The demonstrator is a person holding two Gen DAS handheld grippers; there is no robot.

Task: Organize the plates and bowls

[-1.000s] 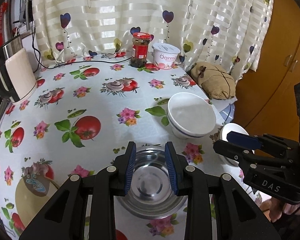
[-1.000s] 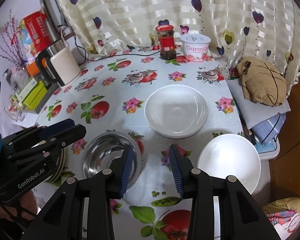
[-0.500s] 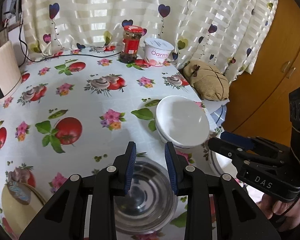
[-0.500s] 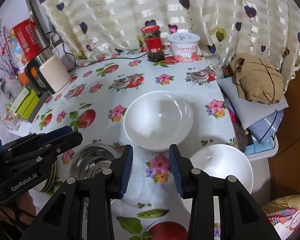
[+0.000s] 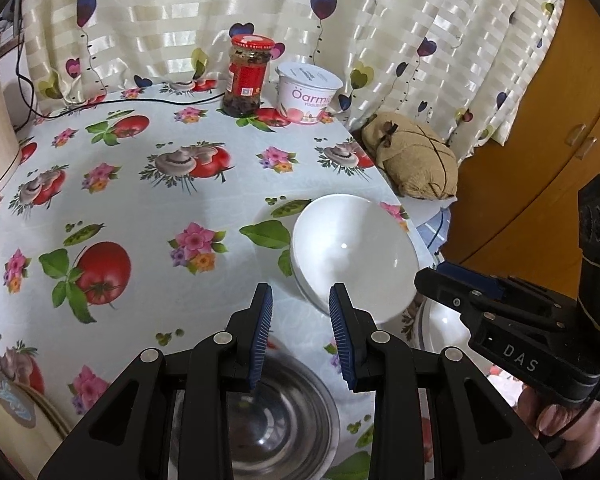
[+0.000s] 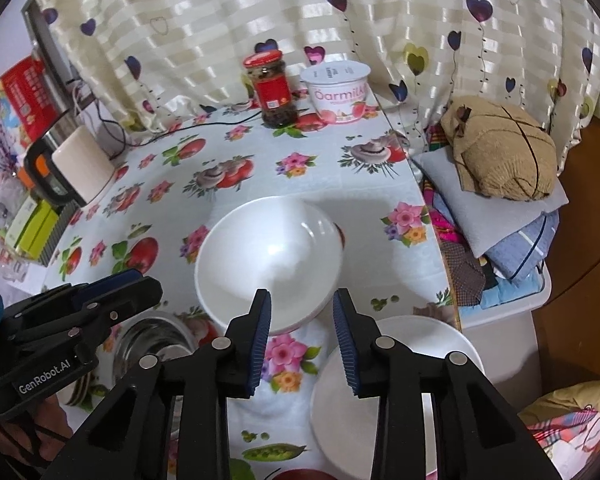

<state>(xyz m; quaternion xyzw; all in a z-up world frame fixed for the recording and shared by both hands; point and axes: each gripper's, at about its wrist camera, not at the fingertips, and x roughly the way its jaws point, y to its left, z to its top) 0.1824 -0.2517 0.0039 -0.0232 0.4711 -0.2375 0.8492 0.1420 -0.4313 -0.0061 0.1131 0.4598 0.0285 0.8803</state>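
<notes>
White bowl [image 6: 268, 264] just beyond the closing, empty right tongs [image 6: 302, 336].

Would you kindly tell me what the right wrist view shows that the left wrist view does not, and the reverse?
Only the right wrist view shows the red box, the green cartons and the folded blue cloths. Only the left wrist view shows the cream patterned plate and the wooden cupboard door. Both show the white ceramic bowl, the steel bowl, the red-lidded jar and the yoghurt tub.
</notes>
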